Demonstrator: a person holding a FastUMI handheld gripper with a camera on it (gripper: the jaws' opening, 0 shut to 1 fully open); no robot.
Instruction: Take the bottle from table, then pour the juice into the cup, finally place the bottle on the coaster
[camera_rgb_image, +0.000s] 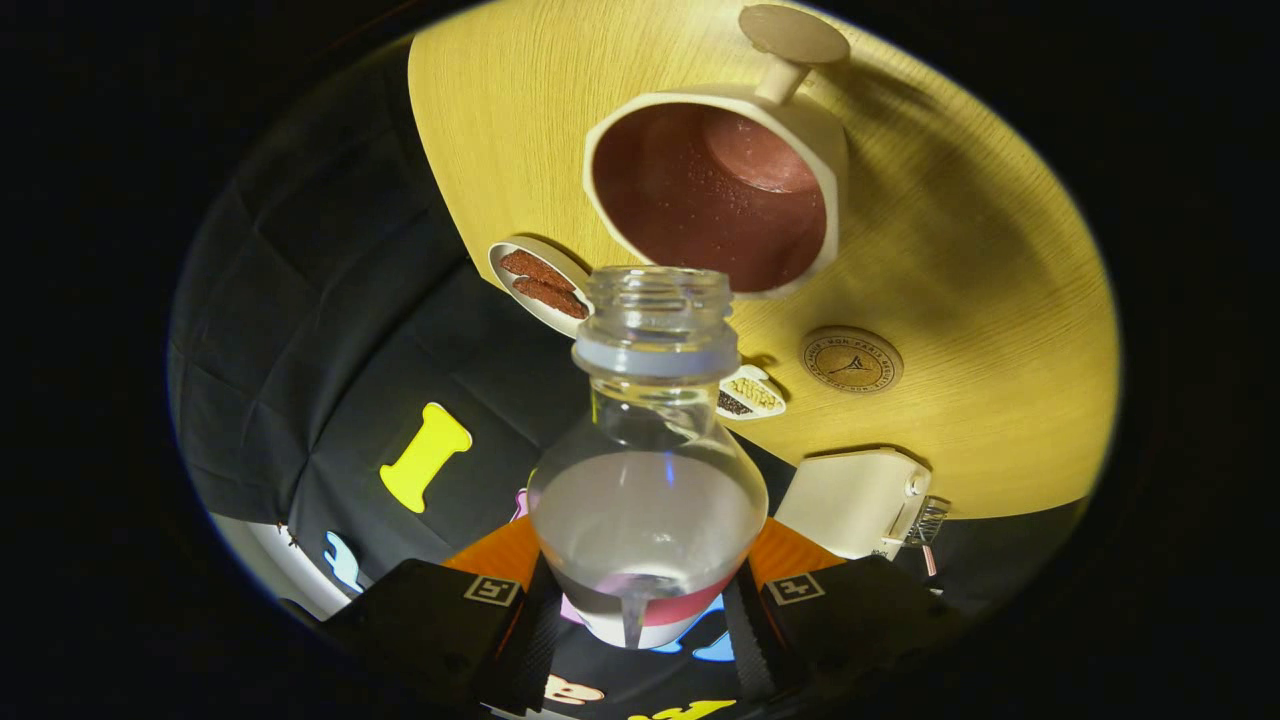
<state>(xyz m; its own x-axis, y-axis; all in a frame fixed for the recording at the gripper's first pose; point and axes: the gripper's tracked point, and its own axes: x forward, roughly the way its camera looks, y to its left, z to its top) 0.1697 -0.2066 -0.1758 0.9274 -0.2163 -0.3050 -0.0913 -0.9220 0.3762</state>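
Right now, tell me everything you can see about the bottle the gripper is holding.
The bottle is clear plastic with a threaded neck, a pale ring under the threads and no cap. Its rounded body holds clear liquid, partly full. The gripper is shut on it, one finger pressing each side of its body. It is tipped, its open mouth pointing toward the cup on the wooden table; no liquid is seen leaving the mouth.

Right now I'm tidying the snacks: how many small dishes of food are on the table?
2. One dish with brown pieces lies beside the cup; another dish with yellowish bits peeks from behind the bottle, which the gripper holds. The bottle may hide more.
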